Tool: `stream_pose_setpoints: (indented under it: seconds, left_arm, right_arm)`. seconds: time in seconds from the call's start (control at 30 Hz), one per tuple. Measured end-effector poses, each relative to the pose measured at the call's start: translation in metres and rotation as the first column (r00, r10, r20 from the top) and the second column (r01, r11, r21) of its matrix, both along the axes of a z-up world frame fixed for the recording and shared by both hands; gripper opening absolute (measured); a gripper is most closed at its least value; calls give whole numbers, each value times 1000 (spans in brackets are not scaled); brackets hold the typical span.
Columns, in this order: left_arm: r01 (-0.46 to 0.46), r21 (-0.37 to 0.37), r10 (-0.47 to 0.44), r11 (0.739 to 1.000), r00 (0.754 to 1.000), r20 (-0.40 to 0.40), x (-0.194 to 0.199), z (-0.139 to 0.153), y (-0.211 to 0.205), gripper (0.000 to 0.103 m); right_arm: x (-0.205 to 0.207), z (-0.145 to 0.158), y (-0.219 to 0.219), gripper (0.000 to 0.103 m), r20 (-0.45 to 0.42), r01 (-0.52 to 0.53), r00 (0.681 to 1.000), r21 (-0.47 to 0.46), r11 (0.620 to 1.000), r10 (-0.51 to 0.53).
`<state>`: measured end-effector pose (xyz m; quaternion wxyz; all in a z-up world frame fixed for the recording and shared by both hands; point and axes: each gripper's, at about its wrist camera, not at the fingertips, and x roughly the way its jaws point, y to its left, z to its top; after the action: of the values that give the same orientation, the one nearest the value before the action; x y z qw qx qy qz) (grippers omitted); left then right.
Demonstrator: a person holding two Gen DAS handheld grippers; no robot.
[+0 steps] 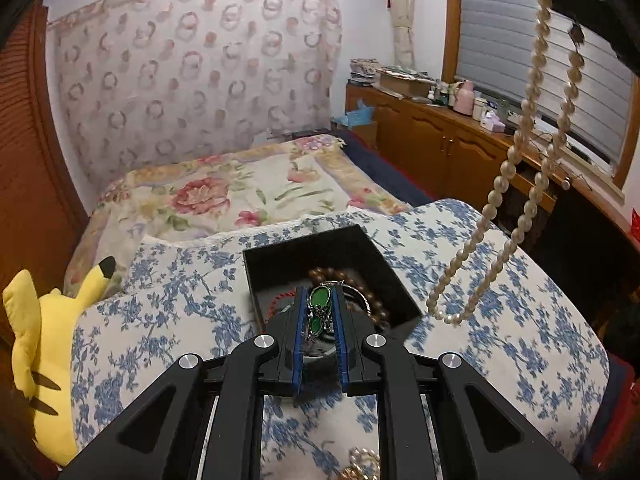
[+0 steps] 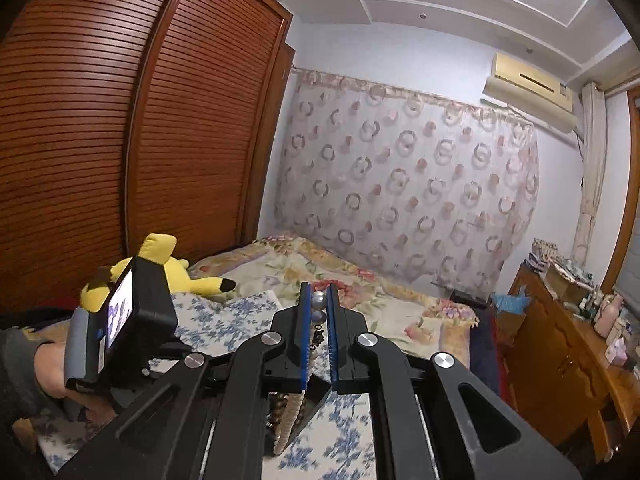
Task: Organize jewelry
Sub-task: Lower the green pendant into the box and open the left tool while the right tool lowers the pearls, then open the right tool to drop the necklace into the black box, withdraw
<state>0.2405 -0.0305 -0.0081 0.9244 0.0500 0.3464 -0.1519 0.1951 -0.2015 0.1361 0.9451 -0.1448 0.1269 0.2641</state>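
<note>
The pearl necklace (image 1: 532, 160) — cream, round beads in a long doubled loop — hangs in the air above the blue-flowered quilt (image 1: 500, 320), pinched at its top by the right gripper (image 2: 319, 312). The left gripper (image 1: 319, 312) clamps a green-stoned pendant (image 1: 319, 300) over the black jewelry box (image 1: 312, 248).

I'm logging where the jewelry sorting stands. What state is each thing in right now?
Left tongs: shut on the green pendant.
Green pendant: clamped, over the box.
Right tongs: shut on the pearl necklace.
Pearl necklace: hanging in a long loop, clear of the quilt.
Black box: open, lidless, on the quilt.
Brown bead bracelet: lying inside the box.
Gold jewelry: loose on the quilt, outside the box.
</note>
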Motion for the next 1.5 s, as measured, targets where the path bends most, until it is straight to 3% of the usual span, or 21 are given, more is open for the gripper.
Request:
stream_pose_setpoints:
  seconds: [0.57,0.63,0.93,1.13,1.4,1.43,1.47,1.5]
  left_arm:
    - [-9,10,10,1000,998,-61,49,-40,5,14]
    - [-12,10,12,1000,998,-56,51,-41,6,30]
    - [-54,3,54,999,998,-13,39,-38,25,57]
    - [-67,7,67,998,998,9,26,-33,31,71]
    - [-80,19,80,997,996,32,12,-31,31,86]
    - [-84,21,83,996,996,35,11,-30,32,88]
    - [-90,23,89,996,995,39,9,-29,32,90]
    - [-96,25,95,995,995,43,7,-29,32,92]
  right_arm:
    - [95,-42,27,9,-71,18,997,-42,999,-21]
    - [105,-48,28,9,-84,24,996,-50,998,-28]
    - [123,-103,39,9,-178,12,983,-109,994,-32]
    - [128,-128,43,9,-241,6,970,-125,992,-36]
    - [126,-134,44,9,-285,9,958,-115,993,-42]
    - [125,-134,43,14,-290,10,956,-109,994,-42]
    - [124,-134,41,28,-291,15,956,-105,994,-45]
    - [123,-133,40,34,-291,18,956,-100,995,-46]
